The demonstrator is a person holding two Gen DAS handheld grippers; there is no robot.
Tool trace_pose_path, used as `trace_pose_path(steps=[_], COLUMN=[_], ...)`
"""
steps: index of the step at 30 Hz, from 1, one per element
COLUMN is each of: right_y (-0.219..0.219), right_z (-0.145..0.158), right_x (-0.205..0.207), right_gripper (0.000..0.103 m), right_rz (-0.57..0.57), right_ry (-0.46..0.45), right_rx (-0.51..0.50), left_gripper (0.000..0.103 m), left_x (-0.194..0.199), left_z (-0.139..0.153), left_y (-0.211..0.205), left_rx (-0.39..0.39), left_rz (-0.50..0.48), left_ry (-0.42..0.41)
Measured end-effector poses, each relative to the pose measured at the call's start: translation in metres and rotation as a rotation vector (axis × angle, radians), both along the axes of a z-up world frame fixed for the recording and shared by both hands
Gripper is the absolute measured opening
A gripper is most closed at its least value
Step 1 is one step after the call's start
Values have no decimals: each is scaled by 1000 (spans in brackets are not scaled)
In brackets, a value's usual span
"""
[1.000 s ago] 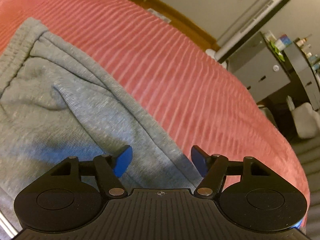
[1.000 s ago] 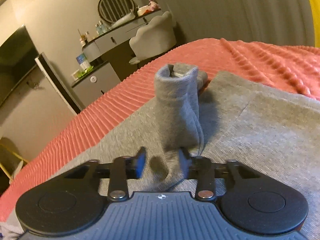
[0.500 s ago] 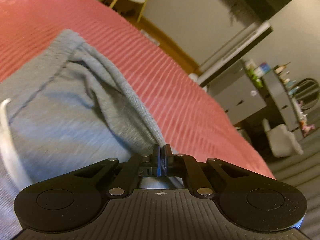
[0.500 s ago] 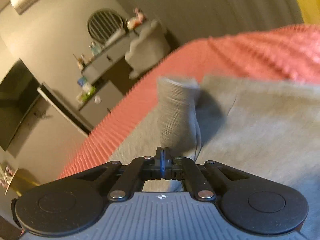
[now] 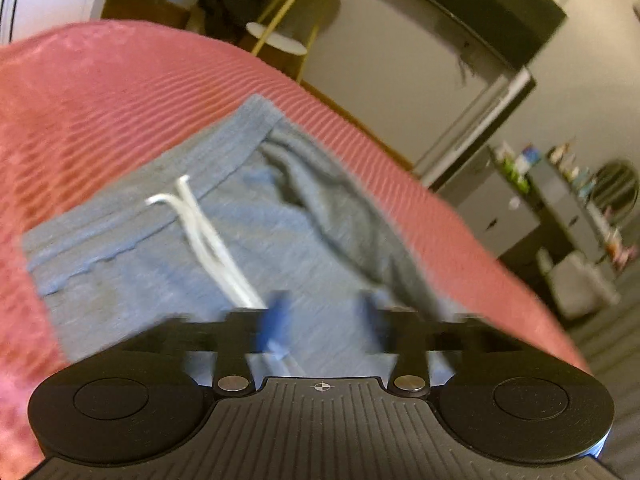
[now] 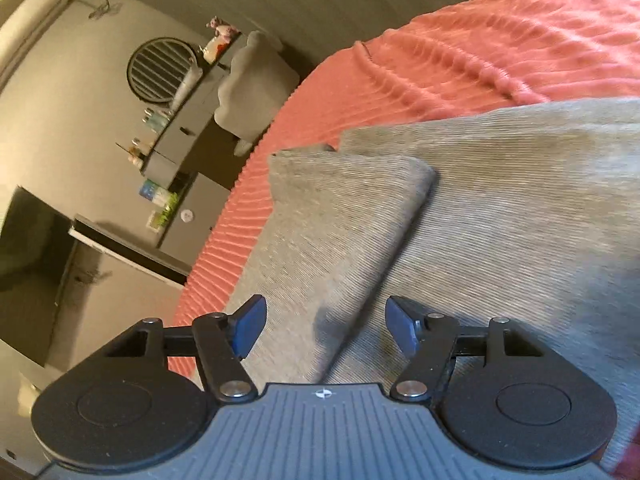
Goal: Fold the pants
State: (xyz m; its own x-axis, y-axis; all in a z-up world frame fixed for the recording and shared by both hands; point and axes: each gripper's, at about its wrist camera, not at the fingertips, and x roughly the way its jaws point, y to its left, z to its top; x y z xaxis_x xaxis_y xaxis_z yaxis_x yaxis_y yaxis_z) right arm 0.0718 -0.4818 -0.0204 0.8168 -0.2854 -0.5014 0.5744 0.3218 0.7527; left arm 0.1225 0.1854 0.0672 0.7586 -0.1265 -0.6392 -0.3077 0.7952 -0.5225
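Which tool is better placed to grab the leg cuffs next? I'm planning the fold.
Probably right: the right tool, open, hovers over the leg ends. The left tool, also open, faces the waistband.

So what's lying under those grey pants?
The grey pants lie on a ribbed coral-red bedspread, which shows all round them. In the right wrist view a folded leg end lies on more grey fabric. Whatever is under the bedspread is covered.

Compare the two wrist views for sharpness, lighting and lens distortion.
Left wrist view: motion-blurred, smearing the pants and left gripper. Right wrist view: sharper, right gripper crisp. Both: dim warm light, fisheye bending the bedspread.
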Motion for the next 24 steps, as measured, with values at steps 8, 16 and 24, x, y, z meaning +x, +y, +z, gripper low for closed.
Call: trace_pose_path(steps=[8,16,24], right_y=[4,3,9], right_z=[-13,-19,-9], right_x=[21,21,21], right_gripper=[33,38,5], right_rz=[61,63,55], right_ry=[17,-7,78], right_rx=[-8,-26,-89], left_gripper=[82,54,11], left_x=[137,193,147], left_z=[-2,-31,-10], left_y=[-31,-52,-53], left_rx=[-59,30,78], left_rz=[-39,-72,-129], left_ry=[204,372,277])
